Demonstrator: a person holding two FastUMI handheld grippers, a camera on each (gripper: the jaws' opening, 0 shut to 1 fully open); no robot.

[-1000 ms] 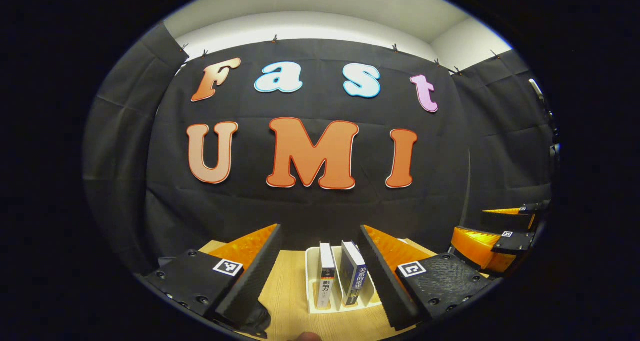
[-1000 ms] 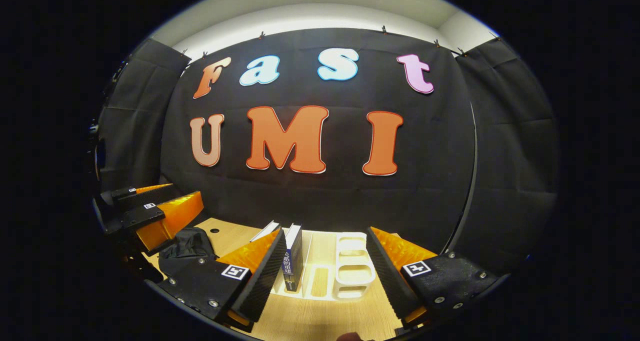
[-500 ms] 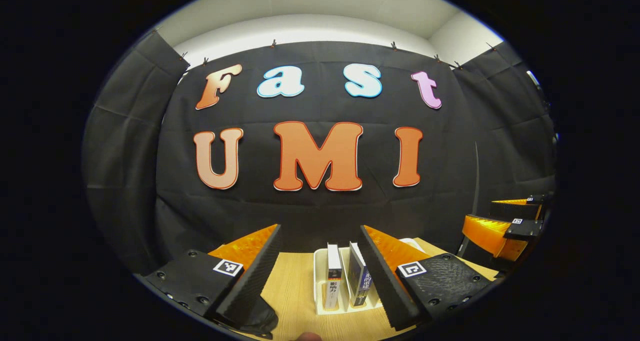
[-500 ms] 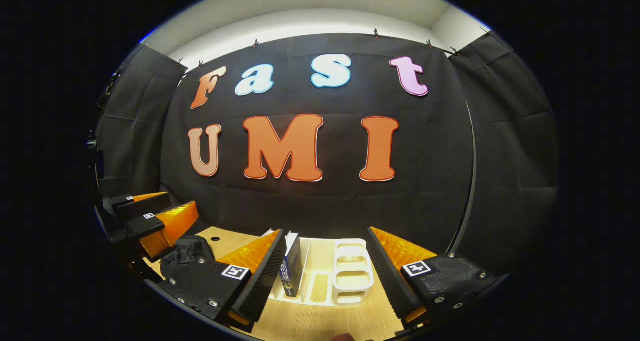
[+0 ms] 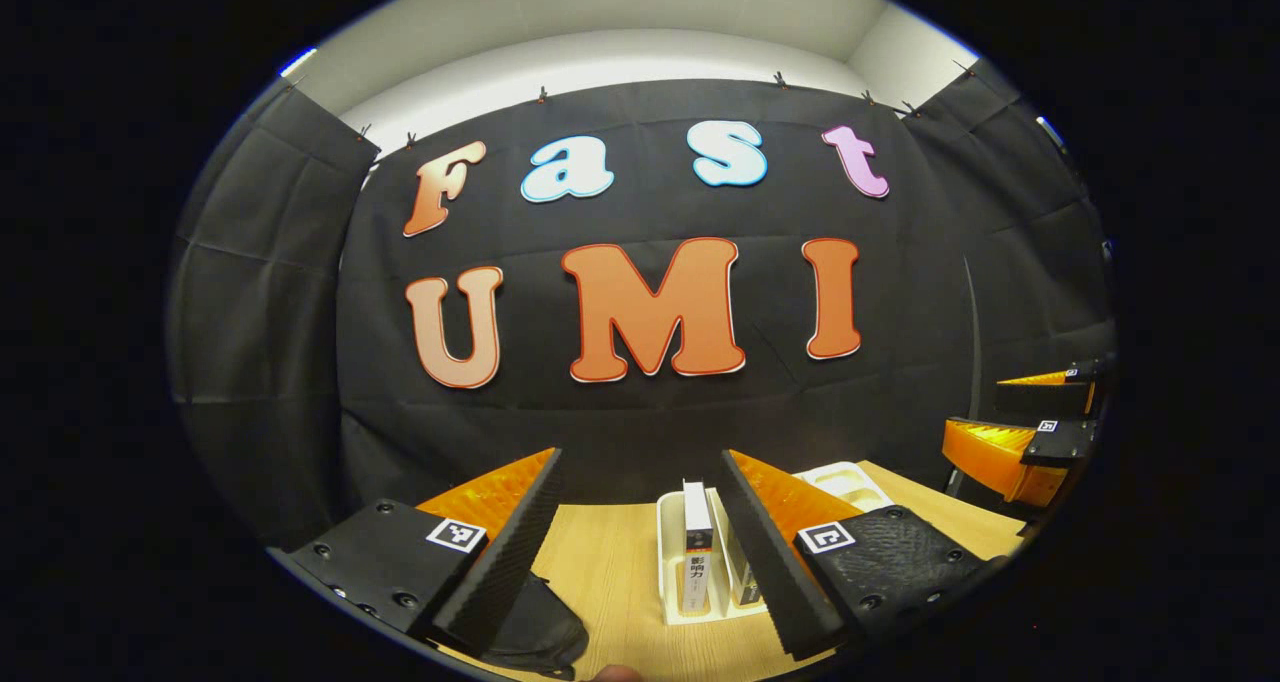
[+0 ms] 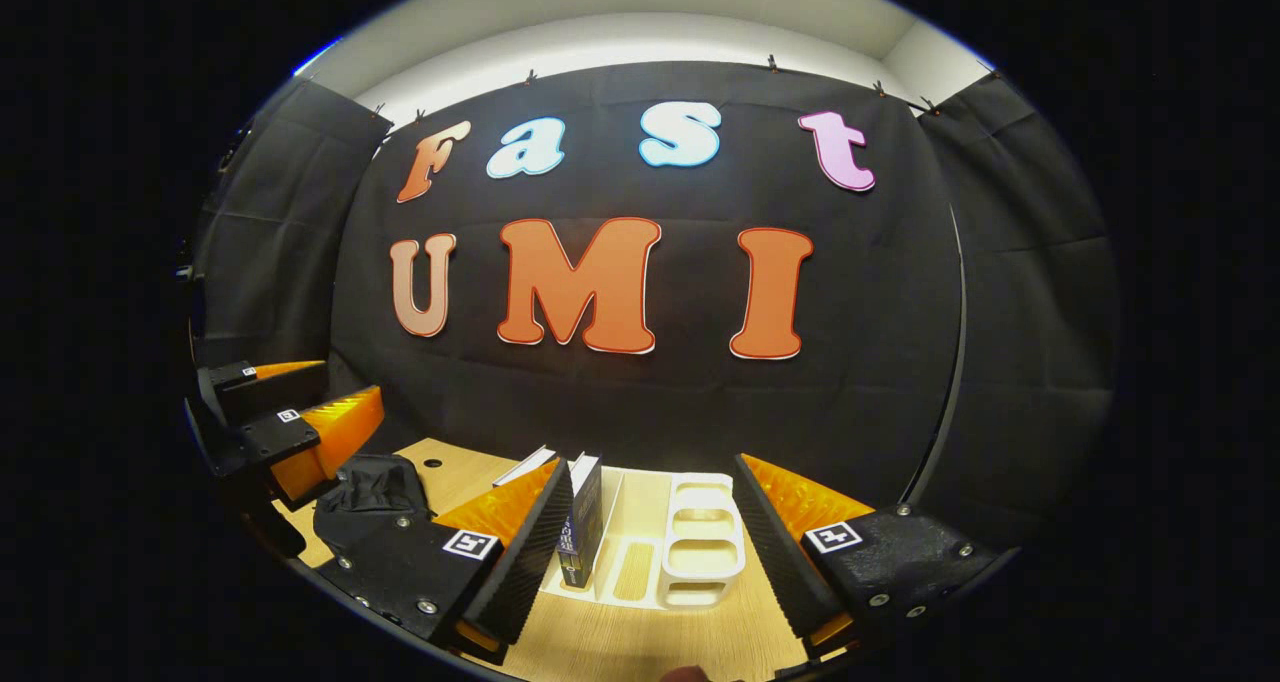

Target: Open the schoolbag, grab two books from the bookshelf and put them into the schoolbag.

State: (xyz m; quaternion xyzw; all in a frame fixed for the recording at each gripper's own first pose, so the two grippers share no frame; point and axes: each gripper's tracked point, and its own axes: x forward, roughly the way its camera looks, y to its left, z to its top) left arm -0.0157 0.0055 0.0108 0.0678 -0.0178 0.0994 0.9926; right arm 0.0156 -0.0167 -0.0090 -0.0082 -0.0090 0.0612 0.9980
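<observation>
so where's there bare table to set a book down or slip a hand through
Bare wood lies between the black schoolbag and the white bookshelf, and in front of the bookshelf toward the camera in the right gripper view. The bookshelf's left slots are crowded with two upright books, while its right-hand compartments stand empty.

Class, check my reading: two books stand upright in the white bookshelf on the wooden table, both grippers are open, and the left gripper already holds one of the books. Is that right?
Not quite. The left gripper holds nothing: in the left gripper view its fingers are spread apart with the books standing beyond them in the white bookshelf. The rest stands: the books are upright, the table is wooden, and the right gripper is open too.
</observation>
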